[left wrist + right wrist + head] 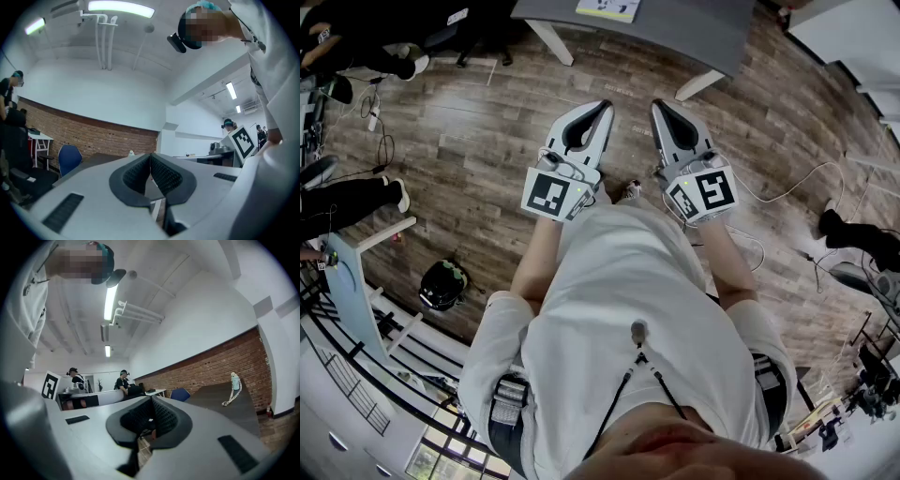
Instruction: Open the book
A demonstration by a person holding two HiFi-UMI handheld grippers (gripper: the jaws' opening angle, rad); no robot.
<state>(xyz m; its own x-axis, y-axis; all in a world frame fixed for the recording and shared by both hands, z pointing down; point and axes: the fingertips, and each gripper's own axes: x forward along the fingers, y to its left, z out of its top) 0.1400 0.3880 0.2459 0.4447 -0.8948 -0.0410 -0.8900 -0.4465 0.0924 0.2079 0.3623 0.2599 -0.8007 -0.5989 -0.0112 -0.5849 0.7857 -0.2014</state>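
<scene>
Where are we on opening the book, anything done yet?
Nothing looks done: the book lies on the grey table ahead, apparently shut and untouched. In hand: nothing. The left gripper and right gripper are held level over the floor, short of the table, jaws together and empty. Left: step up, catch the cover, lift it open.

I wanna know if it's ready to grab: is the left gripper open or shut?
Shut. The left gripper has its two dark ribbed pads pressed together at the tips, with nothing between them.

A grey table stands on the wooden floor.
</scene>
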